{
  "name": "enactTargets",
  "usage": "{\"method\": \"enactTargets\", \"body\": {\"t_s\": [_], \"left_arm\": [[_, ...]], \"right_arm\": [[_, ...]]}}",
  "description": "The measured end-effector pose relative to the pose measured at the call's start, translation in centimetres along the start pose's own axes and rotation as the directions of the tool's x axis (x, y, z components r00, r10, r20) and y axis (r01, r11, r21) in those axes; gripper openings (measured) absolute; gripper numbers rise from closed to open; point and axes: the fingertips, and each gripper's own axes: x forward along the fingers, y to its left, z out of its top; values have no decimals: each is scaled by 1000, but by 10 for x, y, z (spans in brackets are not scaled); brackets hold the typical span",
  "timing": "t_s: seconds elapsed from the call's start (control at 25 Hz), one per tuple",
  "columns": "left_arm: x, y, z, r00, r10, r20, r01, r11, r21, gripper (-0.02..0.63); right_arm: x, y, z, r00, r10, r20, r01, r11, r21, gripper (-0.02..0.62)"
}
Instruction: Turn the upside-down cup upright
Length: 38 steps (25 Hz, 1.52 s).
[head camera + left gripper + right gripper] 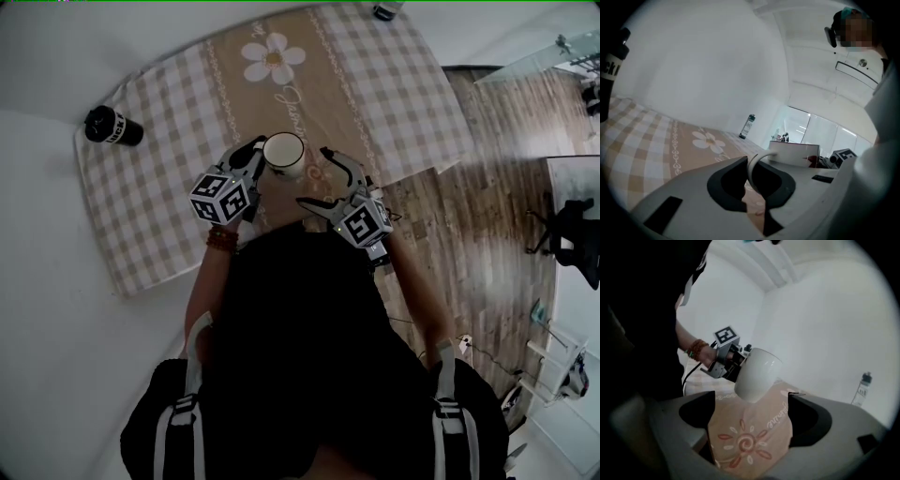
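A white cup [284, 153] hangs above the checked tablecloth [169, 187], its mouth turned up toward the head camera. My left gripper [258, 161] is shut on its handle; in the left gripper view the thin white handle [757, 164] is pinched between the dark pads, with the cup body [794, 153] just beyond. In the right gripper view the cup [757, 373] sits tilted in the air, held by the left gripper [723, 359]. My right gripper [317, 178] stands open just right of the cup, nothing between its fingers [750, 423].
A black bottle [112, 127] lies at the cloth's far left corner. A small dark-capped bottle [384, 9] stands at the far edge, also in the left gripper view [747, 126]. White wall lies beyond the table; wooden floor [487, 206] is to the right.
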Motion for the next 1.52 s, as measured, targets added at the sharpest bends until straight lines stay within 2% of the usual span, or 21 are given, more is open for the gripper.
{"method": "enactTargets", "body": {"t_s": [0.08, 0.16, 0.24, 0.36, 0.48, 0.84, 1.16, 1.24, 1.32, 1.48, 1.52], "left_arm": [[0, -1, 9, 999, 19, 28, -20, 1000, 17, 34], [0, -3, 16, 998, 30, 49, -32, 999, 37, 34], [-1, -5, 20, 997, 41, 63, -44, 997, 59, 34], [-2, -8, 24, 995, 66, 81, -73, 993, 92, 34], [-3, -10, 25, 991, 84, 106, -96, 989, 113, 34], [-8, -20, 26, 986, 63, 151, -90, 979, 180, 34], [-7, -26, 16, 992, 31, 126, -60, 971, 232, 33], [-6, -29, 15, 992, 20, 125, -50, 969, 242, 32], [-7, -33, 15, 992, 11, 129, -47, 961, 273, 32], [-12, -39, 20, 986, -21, 168, -39, 938, 345, 34], [-14, -40, 23, 984, -29, 177, -38, 932, 360, 34]], "right_arm": [[-2, -13, 9, 997, -33, 69, 19, 983, 185, 497], [-4, -28, 18, 988, -67, 140, 11, 931, 366, 497], [-6, -39, 25, 978, -96, 185, 2, 892, 453, 497], [-1, -40, 31, 976, -107, 190, 13, 898, 440, 497], [5, -35, 42, 973, -95, 210, -12, 889, 458, 497], [25, -32, 54, 974, -87, 207, -22, 881, 472, 497], [34, -28, 61, 978, -65, 196, -21, 912, 410, 489], [36, -26, 60, 983, -69, 168, 6, 937, 351, 449], [36, -25, 60, 984, -65, 163, 12, 953, 304, 440], [37, -19, 63, 983, -29, 184, -28, 954, 299, 439], [37, -18, 66, 979, -24, 201, -35, 959, 282, 418]]}}
